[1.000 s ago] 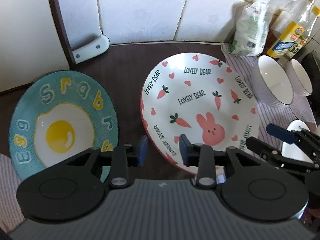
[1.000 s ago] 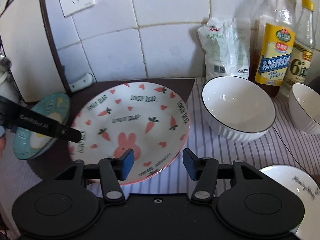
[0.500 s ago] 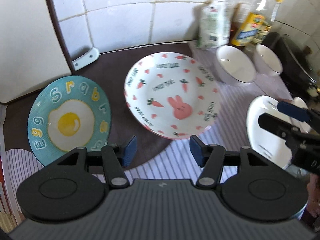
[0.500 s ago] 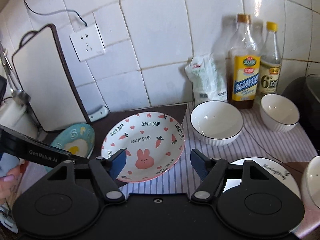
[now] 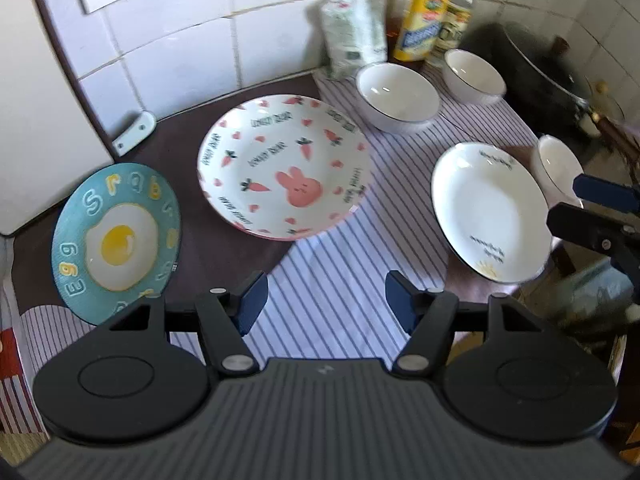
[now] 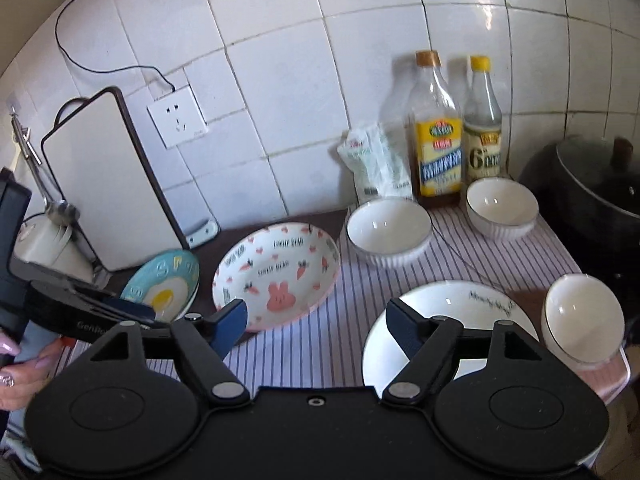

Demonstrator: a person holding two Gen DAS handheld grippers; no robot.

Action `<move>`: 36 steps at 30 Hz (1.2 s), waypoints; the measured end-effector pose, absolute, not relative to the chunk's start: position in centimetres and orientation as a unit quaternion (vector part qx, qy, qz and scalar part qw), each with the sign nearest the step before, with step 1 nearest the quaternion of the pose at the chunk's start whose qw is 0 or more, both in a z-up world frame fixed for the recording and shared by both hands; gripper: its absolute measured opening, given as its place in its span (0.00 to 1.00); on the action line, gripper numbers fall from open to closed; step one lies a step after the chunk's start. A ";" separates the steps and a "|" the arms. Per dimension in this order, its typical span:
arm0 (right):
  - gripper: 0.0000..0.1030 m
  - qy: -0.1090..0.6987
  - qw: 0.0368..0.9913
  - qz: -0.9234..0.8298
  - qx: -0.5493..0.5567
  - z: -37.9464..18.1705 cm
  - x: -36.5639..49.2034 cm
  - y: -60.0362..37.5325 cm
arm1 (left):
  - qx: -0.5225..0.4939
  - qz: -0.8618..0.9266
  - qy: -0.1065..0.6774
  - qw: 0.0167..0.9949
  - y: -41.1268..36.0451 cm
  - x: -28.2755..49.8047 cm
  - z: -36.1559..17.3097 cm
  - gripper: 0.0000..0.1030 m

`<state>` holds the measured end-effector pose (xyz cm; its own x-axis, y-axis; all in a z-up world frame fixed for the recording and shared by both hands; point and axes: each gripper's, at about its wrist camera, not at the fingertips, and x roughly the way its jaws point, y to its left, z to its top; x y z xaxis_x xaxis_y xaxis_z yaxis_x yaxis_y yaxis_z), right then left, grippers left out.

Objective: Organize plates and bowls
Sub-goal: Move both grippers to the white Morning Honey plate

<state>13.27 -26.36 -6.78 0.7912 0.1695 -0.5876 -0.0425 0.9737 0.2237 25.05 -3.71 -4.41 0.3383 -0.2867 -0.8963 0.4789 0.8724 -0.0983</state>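
A pink bunny plate lies in the middle of the counter. A teal egg plate lies to its left. A white plate lies at the right. Two white bowls stand at the back, also in the right wrist view. A third white bowl stands at the far right. My left gripper is open and empty, above the striped cloth. My right gripper is open and empty, held back from the plates.
Two sauce bottles and a white bag stand against the tiled wall. A black pot sits at the right. A white cutting board leans at the left. A striped cloth covers the counter.
Both grippers have pulled back and up from the bunny plate and opened wider. The bunny plate now lies free on the counter. More of the counter shows.
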 end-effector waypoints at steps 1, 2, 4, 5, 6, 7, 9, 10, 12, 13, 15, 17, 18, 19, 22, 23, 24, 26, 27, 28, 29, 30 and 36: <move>0.81 0.320 0.941 0.052 0.100 -6.9 12.8 -26.6 | 0.095 -0.238 0.525 0.811 -4.1 24.7 -4.4 0.65; 0.82 0.321 0.940 0.048 0.101 -7.0 12.4 -26.8 | 0.097 -0.242 0.526 0.810 -4.6 24.4 -4.5 0.66; 0.84 0.324 0.939 0.043 0.104 -7.4 11.5 -27.5 | 0.100 -0.249 0.527 0.806 -5.3 23.9 -4.7 0.68; 0.85 0.326 0.939 0.040 0.105 -7.7 11.1 -27.8 | 0.102 -0.252 0.528 0.805 -5.7 23.6 -4.8 0.70; 0.85 0.328 0.938 0.039 0.105 -7.9 10.8 -28.1 | 0.104 -0.255 0.529 0.803 -6.2 23.4 -5.0 0.72; 0.85 0.332 0.937 0.035 0.103 -8.2 10.4 -28.4 | 0.106 -0.256 0.531 0.801 -6.6 23.2 -5.1 0.72; 0.85 0.338 0.936 0.026 0.100 -9.0 9.8 -29.1 | 0.112 -0.263 0.535 0.795 -7.6 22.8 -5.7 0.73; 0.85 0.341 0.934 0.021 0.099 -9.4 9.6 -29.5 | 0.115 -0.265 0.536 0.793 -8.1 22.6 -6.0 0.73; 0.86 0.346 0.933 0.013 0.101 -10.4 9.1 -30.3 | 0.119 -0.268 0.538 0.790 -8.9 22.4 -6.6 0.75; 0.85 0.348 0.932 0.007 0.102 -10.8 9.0 -30.7 | 0.122 -0.269 0.538 0.790 -9.5 22.3 -6.9 0.75; 0.86 0.348 0.931 -0.007 0.108 -11.5 8.6 -31.4 | 0.127 -0.268 0.531 0.794 -10.2 22.1 -7.5 0.75; 0.86 0.340 0.932 -0.020 0.124 -12.3 8.2 -32.2 | 0.144 -0.264 0.519 0.800 -11.1 21.8 -8.3 0.75; 0.86 0.337 0.933 -0.025 0.127 -12.6 8.1 -32.4 | 0.152 -0.262 0.517 0.800 -11.4 21.8 -8.8 0.75; 0.86 0.333 0.933 -0.031 0.128 -12.9 8.0 -32.7 | 0.155 -0.262 0.517 0.800 -11.7 21.8 -9.4 0.75; 0.87 0.307 0.942 -0.040 0.131 -14.1 7.6 -33.6 | 0.139 -0.265 0.517 0.802 -12.2 22.1 -10.8 0.75; 0.87 0.295 0.945 -0.044 0.131 -14.7 7.5 -33.9 | 0.128 -0.264 0.516 0.805 -12.4 22.3 -11.2 0.75; 0.87 0.285 0.948 -0.047 0.131 -15.2 7.4 -34.2 | 0.117 -0.264 0.515 0.807 -12.5 22.5 -11.6 0.75; 0.87 0.269 0.953 -0.056 0.125 -16.5 7.4 -34.9 | 0.103 -0.262 0.507 0.815 -13.0 22.8 -12.3 0.75; 0.87 0.264 0.955 -0.064 0.116 -17.0 7.5 -35.0 | 0.099 -0.260 0.495 0.823 -13.3 23.0 -12.6 0.75; 0.87 0.257 0.958 -0.077 0.105 -17.8 7.6 -35.2 | 0.097 -0.255 0.476 0.836 -13.5 23.1 -12.9 0.75; 0.87 0.254 0.959 -0.086 0.096 -18.4 7.7 -35.5 | 0.103 -0.247 0.456 0.849 -13.8 23.3 -13.1 0.75; 0.87 0.253 0.959 -0.087 0.093 -18.8 8.0 -35.6 | 0.109 -0.241 0.444 0.856 -14.0 23.5 -13.3 0.75; 0.80 0.247 0.959 -0.086 0.112 -21.6 9.2 -37.2 | 0.108 -0.257 0.442 0.853 -15.9 24.9 -15.0 0.75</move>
